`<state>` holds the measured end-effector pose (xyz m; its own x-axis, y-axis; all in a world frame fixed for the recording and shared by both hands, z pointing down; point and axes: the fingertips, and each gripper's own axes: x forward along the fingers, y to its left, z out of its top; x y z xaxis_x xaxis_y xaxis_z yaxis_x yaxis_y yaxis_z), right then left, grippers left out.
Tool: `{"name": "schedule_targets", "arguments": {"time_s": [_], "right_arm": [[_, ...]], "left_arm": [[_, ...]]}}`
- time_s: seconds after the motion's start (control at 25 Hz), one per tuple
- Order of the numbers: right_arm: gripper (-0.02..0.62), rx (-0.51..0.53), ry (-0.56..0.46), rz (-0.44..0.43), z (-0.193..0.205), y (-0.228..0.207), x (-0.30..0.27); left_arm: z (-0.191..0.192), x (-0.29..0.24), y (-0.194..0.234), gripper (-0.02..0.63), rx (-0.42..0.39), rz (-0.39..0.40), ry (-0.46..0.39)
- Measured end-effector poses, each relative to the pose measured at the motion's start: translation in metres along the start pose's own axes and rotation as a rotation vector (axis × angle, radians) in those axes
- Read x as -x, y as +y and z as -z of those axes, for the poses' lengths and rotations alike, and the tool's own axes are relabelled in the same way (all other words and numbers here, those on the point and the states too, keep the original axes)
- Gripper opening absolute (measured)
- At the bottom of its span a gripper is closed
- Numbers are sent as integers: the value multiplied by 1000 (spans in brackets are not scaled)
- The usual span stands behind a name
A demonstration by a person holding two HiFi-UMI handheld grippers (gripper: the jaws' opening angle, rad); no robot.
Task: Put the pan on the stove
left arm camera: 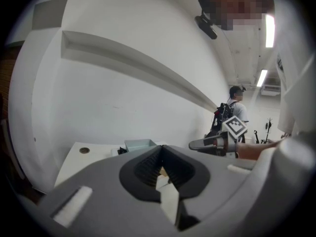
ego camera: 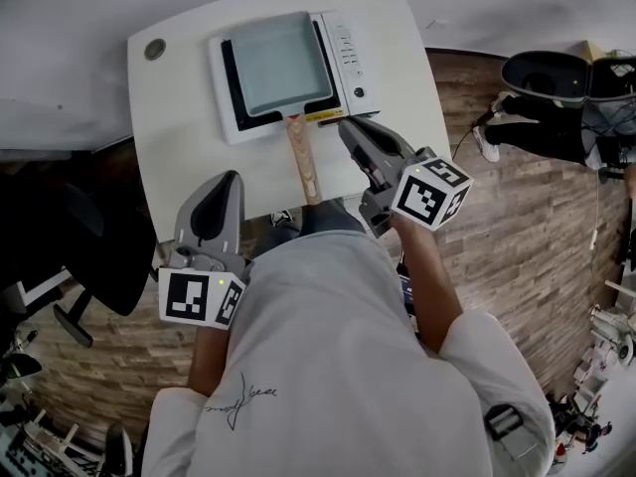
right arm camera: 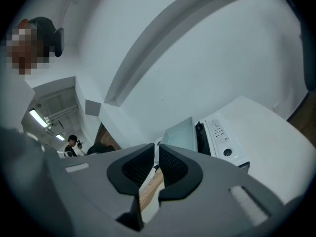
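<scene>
Left gripper point(ego camera: 230, 177): lower left of the head view, over the near edge of the table point(ego camera: 179, 137); my jaws meet at the tips, with nothing between them.
Right gripper point(ego camera: 346, 125): right of centre in the head view, its tips just below the lower right corner of the stove point(ego camera: 348, 53); my jaws are drawn all but together, only a thin slit between the ribbed pads; they grip nothing.
Pan point(ego camera: 278, 63): pale grey-blue and rectangular; it sits flat on the black top of the stove, at the upper centre of the head view.
Handle point(ego camera: 304, 157): wooden; it runs from the pan's near edge down the frame toward me, across the white table; it lies left of my right jaws and apart from them; in the right gripper view a strip of it shows through the slit, below the pads.
Stove: white body, with its control panel along the right side; it stands on the far half of the table.
Background: a person point(left arm camera: 236, 107) stands at the right of the left gripper view, far off.
</scene>
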<state>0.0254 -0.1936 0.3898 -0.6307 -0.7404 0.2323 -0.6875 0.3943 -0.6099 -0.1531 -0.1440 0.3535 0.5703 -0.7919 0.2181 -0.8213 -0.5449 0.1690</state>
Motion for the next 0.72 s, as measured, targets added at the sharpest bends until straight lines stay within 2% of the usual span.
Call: {"name": "schedule_targets", "arguments": {"time_s": [0.2, 0.52, 0.72], "right_arm": [[17, 117, -42, 59, -12, 14, 16], [0, 325, -58, 96, -11, 49, 23], [0, 373, -55, 109, -12, 62, 29]], "left_arm": [[-2, 10, 21, 55, 19, -61, -14], [0, 20, 24, 29, 45, -101, -23], [3, 27, 29, 28, 65, -130, -19]]}}
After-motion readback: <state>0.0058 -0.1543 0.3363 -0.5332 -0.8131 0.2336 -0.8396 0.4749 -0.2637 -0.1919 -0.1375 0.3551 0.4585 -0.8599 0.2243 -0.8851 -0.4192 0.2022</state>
